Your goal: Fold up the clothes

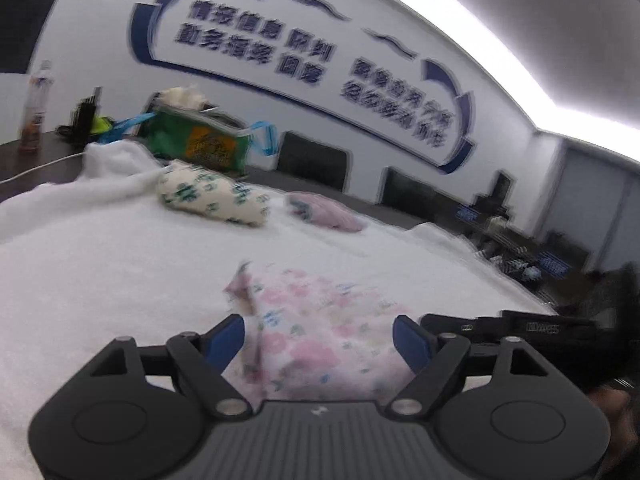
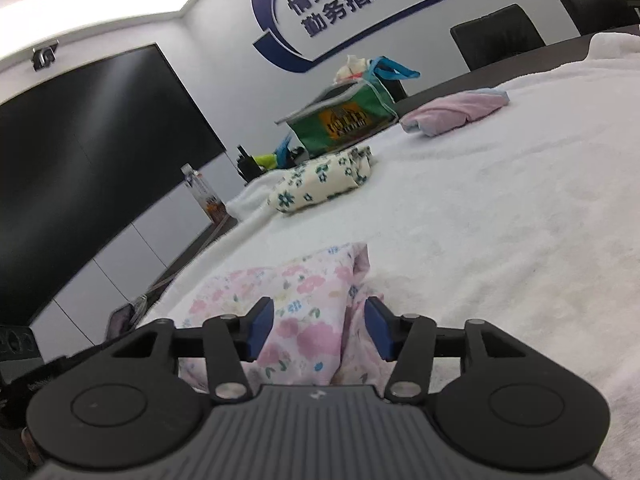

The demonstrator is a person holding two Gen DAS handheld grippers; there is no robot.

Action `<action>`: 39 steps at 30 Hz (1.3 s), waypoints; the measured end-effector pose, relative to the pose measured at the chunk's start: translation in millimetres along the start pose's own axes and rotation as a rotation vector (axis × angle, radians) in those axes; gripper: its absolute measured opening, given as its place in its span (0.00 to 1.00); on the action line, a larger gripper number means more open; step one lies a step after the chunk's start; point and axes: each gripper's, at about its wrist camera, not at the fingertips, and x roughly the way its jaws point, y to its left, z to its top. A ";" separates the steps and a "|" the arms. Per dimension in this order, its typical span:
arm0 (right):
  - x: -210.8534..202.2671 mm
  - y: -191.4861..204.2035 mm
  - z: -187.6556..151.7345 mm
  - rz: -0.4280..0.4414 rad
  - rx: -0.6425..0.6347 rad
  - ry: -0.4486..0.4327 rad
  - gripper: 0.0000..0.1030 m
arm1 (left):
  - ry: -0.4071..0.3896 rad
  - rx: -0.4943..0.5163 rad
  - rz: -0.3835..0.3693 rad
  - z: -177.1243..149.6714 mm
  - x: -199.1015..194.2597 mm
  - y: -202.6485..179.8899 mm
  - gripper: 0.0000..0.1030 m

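On my left side, the left gripper (image 1: 319,340) has its blue pads spread wide, and it holds nothing. The pink floral garment (image 1: 320,320) lies flat on the white towel-like cover (image 1: 100,280) and passes between these pads and under them; I cannot tell if the pads touch the cloth. One small corner of the garment (image 1: 240,280) is turned up, just ahead of the left pad.

The cloth looks thin, light and very soft, so I judge it will sag and slide out of shape when I lift it. It is not fragile. The fluffy cover below will probably drag on it a little, so I would lift instead of pulling along the surface. I would pinch at an edge or a corner, taking only the layers I want.

Further back lie a cream garment with green flowers (image 1: 212,198) and a pink garment (image 1: 326,212), both already folded, it seems, with a green bag (image 1: 200,144) behind them.

On my right side, the right gripper (image 2: 319,330) is also parted, less widely, and a raised fold of the floral garment (image 2: 352,280) stands between its pads. The pads are close to this fold but I judge they do not yet press it. This ridge seems a good place to grip.
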 end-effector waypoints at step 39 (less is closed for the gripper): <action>54.8 -20.4 19.8 -0.215 0.076 0.044 0.09 | 0.156 -0.324 0.025 37.9 86.4 55.2 0.21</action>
